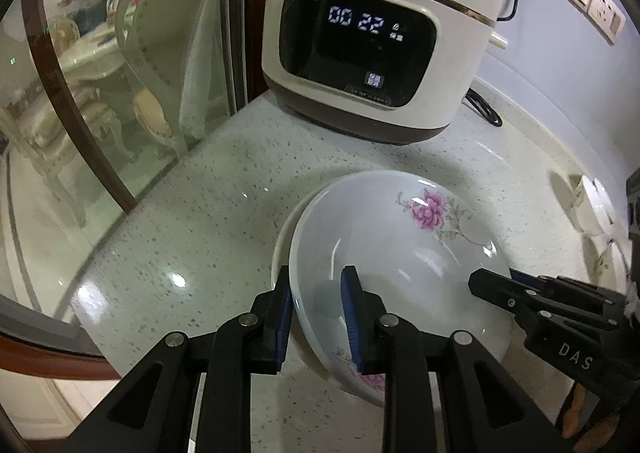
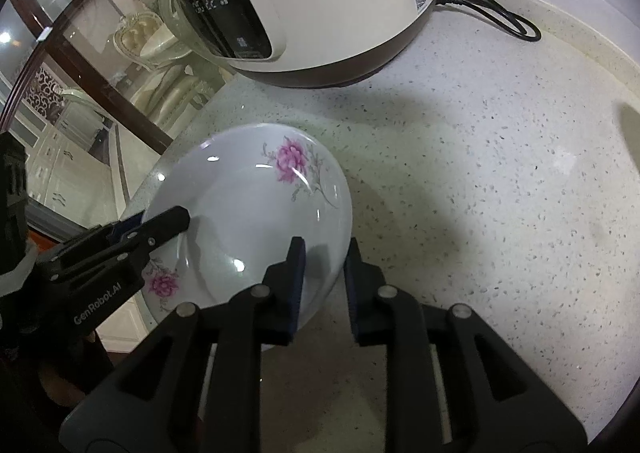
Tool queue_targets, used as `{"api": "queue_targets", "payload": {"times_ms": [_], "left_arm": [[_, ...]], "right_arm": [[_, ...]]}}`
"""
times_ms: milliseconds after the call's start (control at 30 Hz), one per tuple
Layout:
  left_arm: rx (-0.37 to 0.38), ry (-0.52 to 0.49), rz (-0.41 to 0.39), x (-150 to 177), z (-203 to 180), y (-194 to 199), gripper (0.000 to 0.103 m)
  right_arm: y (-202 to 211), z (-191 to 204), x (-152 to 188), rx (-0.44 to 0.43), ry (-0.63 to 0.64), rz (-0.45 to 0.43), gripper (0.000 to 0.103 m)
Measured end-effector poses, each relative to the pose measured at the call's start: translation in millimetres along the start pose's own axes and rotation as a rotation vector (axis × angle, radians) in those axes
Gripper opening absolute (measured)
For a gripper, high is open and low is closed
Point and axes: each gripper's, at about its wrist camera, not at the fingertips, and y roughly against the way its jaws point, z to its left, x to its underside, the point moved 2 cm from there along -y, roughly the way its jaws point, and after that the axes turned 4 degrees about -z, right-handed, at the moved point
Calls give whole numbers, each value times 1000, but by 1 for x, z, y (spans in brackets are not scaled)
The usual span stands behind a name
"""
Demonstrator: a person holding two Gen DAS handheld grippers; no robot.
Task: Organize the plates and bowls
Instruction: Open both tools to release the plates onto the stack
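A white round ceramic plate with pink flower prints (image 1: pixel 400 253) lies face up on the speckled pale stone worktop (image 1: pixel 200 221), apparently resting on a second white plate whose rim (image 1: pixel 282 241) shows at its 9 o'clock side. Being round, it has no long axis; one flower sits at 1 o'clock in the left wrist view.

The left gripper (image 1: pixel 318 317) straddles the near rim, one blue-padded finger inside and one outside, set narrowly with a small gap to the rim. The right gripper (image 2: pixel 324 273) likewise straddles the rim at its 4 o'clock in the right wrist view, narrowly parted; pad contact cannot be told.

A cream electric cooker with a dark lit display (image 1: pixel 376 37) stands at 12 o'clock, apart from the plate. The curved worktop edge and glass partition (image 1: pixel 120 73) lie close at 9 o'clock; bare worktop extends toward 3 o'clock.
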Motion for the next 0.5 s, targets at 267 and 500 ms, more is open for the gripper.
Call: {"api": "queue_targets", "payload": {"times_ms": [267,500], "left_arm": [[-16,18,-93,-10,8,16,54],[-18,28,-98,-11,11,19,62]], "right_arm": [[-6,9,-2,-27,17,16,49],[4,-3,-3,-34,-63,-19,71]]}}
